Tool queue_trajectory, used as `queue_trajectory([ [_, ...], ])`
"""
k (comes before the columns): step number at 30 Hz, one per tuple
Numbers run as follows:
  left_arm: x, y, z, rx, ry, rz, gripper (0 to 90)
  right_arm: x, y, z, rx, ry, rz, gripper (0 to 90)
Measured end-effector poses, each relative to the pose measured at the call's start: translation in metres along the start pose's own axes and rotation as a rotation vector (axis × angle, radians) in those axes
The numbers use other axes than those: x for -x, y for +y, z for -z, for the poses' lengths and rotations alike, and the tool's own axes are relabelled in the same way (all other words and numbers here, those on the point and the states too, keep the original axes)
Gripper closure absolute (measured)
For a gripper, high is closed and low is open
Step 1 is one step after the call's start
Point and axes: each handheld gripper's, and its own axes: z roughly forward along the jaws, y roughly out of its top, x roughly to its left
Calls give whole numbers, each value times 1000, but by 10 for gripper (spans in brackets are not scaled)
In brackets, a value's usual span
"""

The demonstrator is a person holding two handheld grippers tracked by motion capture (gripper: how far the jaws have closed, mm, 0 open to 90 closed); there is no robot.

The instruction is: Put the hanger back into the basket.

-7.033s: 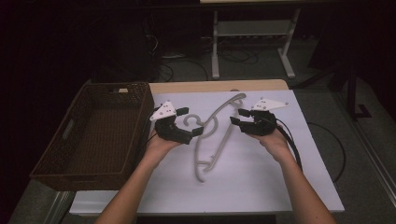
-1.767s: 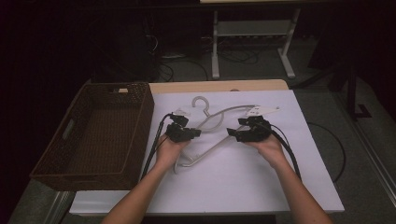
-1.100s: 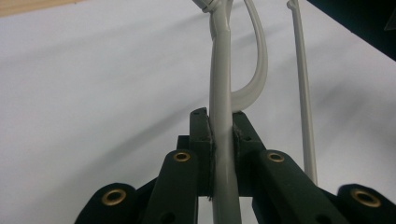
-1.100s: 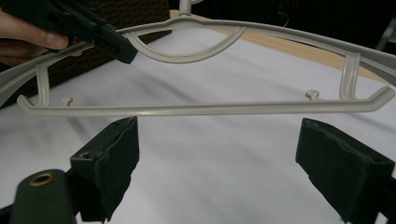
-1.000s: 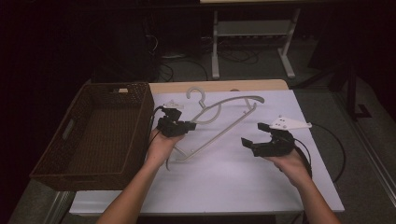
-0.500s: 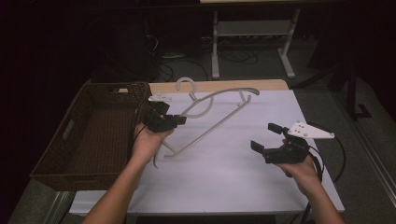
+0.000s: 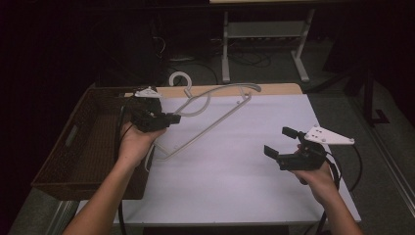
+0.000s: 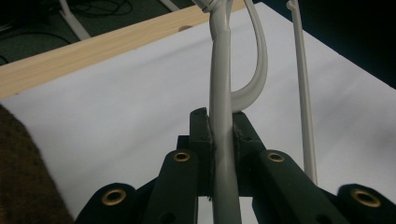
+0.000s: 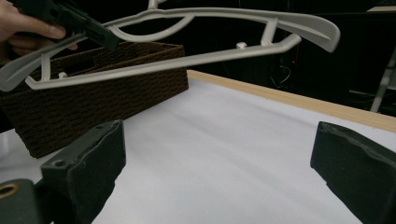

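Note:
A white plastic coat hanger [image 7: 215, 113] hangs above the white table, its hook pointing to the far side. My left gripper [image 7: 172, 119] is shut on the hanger's shoulder bar near the left end, beside the basket. In the left gripper view the bar [image 8: 222, 140] runs straight up between the closed jaws. My right gripper [image 7: 280, 142] stands open over the right part of the table, well apart from the hanger. The right gripper view shows the hanger [image 9: 187, 42] held aloft ahead of its spread jaws.
A brown woven basket [image 7: 83, 147] stands at the table's left edge, right beside the left hand. The white table top [image 7: 230, 171] has a wooden strip [image 7: 274, 89] along its far edge. A metal stand [image 7: 264, 34] and cables lie on the dark floor beyond.
My left gripper has carried the hanger leftward toward the basket and lifted it. My right gripper let go of the hanger, opened, and drew back to the right and nearer the person.

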Motion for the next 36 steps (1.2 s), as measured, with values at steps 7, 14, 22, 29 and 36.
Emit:
queue_trajectory([
  [7,-13,0,23,4,40,-10,825,0,0,0,-1,1,1,27],
  [14,-32,-3,47,20,68,7,825,0,0,-1,-4,-2,6,28],
  [22,-58,-14,76,31,122,26,825,1,0,-1,-8,-6,0,27],
  [29,-87,-27,103,21,212,35,825,0,-1,-3,-11,-4,-1,28],
  [36,-117,-45,125,14,287,69,825,1,-1,-4,-18,-4,6,28],
])
